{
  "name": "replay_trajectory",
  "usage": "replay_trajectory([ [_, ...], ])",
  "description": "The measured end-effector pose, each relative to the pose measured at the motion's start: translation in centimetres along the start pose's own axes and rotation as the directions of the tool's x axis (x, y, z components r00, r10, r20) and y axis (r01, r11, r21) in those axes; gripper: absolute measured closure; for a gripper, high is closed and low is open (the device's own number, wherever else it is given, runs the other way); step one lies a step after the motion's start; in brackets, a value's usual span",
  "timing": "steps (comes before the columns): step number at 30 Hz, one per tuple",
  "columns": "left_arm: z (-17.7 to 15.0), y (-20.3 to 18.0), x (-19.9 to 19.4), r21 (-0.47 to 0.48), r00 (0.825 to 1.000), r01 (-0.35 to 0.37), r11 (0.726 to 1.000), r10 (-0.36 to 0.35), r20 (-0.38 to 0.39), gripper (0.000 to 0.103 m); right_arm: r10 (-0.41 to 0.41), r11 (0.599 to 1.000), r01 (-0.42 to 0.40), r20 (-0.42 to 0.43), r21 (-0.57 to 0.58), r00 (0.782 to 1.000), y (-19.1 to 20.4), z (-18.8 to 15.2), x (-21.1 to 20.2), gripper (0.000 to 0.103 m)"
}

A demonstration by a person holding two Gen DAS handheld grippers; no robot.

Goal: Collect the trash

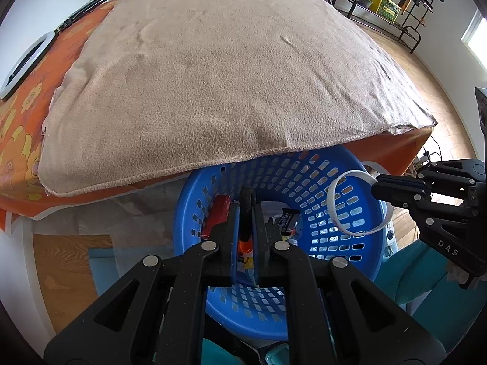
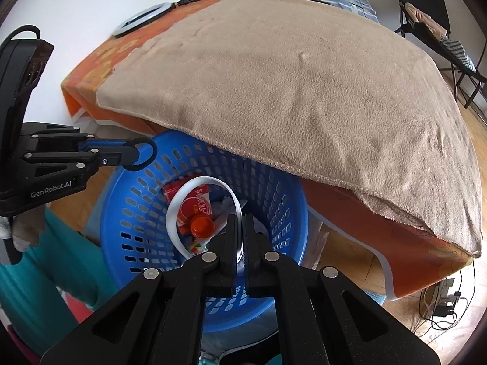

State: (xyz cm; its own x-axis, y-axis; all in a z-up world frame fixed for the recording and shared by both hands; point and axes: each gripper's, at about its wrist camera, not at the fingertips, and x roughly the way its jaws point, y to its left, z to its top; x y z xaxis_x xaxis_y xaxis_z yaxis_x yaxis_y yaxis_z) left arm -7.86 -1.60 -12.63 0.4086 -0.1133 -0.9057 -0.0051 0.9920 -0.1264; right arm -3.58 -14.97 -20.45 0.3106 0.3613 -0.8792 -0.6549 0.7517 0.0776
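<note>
A thin white band [image 2: 204, 182], bent into an open loop, stands on edge and arcs left from the right gripper [image 2: 239, 222], whose jaws pinch its end. The left gripper [image 1: 247, 210] pinches a black ring [image 1: 248, 196]. Both hang over the blue basket [image 2: 146, 158] of wrappers.

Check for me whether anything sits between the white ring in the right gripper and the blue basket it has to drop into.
Nothing visible does. The right gripper holds the white plastic ring right above the open mouth of the blue perforated plastic basket. The beige fleece blanket overhangs only the basket's far rim, away from the ring.
</note>
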Motion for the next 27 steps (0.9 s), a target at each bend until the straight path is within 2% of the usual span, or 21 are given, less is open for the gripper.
replay_trajectory([
  [1,0.0,0.0,0.1,-0.002,1.000,0.000,1.000,0.000,-0.001,0.088,0.001,1.000,-0.001,-0.005,0.002,1.000,0.0,0.0,0.1,0.095],
  [3,0.0,0.2,0.0,-0.009,1.000,0.002,1.000,-0.002,0.006,0.057,0.004,1.000,-0.004,-0.010,0.008,1.000,-0.1,-0.1,0.2,0.085],
  [4,0.0,0.2,-0.1,-0.011,1.000,0.001,1.000,-0.001,0.014,0.053,0.005,1.000,-0.004,-0.009,0.009,1.000,-0.1,-0.1,0.2,0.076],
  [5,0.0,0.2,-0.3,-0.011,1.000,-0.001,1.000,0.001,0.021,0.052,0.005,1.000,-0.005,-0.005,0.009,1.000,-0.1,-0.1,0.2,0.070],
  [10,0.1,0.2,-0.2,-0.017,1.000,-0.013,1.000,0.014,0.018,0.050,-0.009,1.000,0.009,-0.001,0.012,1.000,-0.2,-0.1,0.0,0.065],
  [12,0.2,0.3,-0.3,-0.023,1.000,-0.019,1.000,0.019,0.024,0.043,-0.009,1.000,0.009,-0.003,0.022,1.000,-0.4,0.0,0.0,0.057],
  [15,0.4,0.4,-0.8,-0.030,0.999,-0.019,0.999,0.021,0.047,0.040,-0.015,0.999,0.015,0.018,0.029,1.000,-0.6,0.0,-0.5,0.048],
  [17,0.6,0.5,-1.2,-0.038,0.997,-0.026,0.999,0.029,0.065,0.033,-0.032,0.999,0.031,0.032,0.032,0.999,-0.6,0.2,-0.8,0.039],
  [18,0.7,0.5,-1.4,-0.043,0.997,-0.028,0.999,0.031,0.076,0.030,-0.037,0.999,0.036,0.039,0.036,0.999,-0.7,0.3,-1.0,0.039],
  [27,1.9,1.1,-3.1,-0.084,0.990,-0.032,0.996,0.043,0.132,0.030,-0.105,0.993,0.100,0.080,0.068,0.991,-1.3,1.4,-2.3,0.038],
])
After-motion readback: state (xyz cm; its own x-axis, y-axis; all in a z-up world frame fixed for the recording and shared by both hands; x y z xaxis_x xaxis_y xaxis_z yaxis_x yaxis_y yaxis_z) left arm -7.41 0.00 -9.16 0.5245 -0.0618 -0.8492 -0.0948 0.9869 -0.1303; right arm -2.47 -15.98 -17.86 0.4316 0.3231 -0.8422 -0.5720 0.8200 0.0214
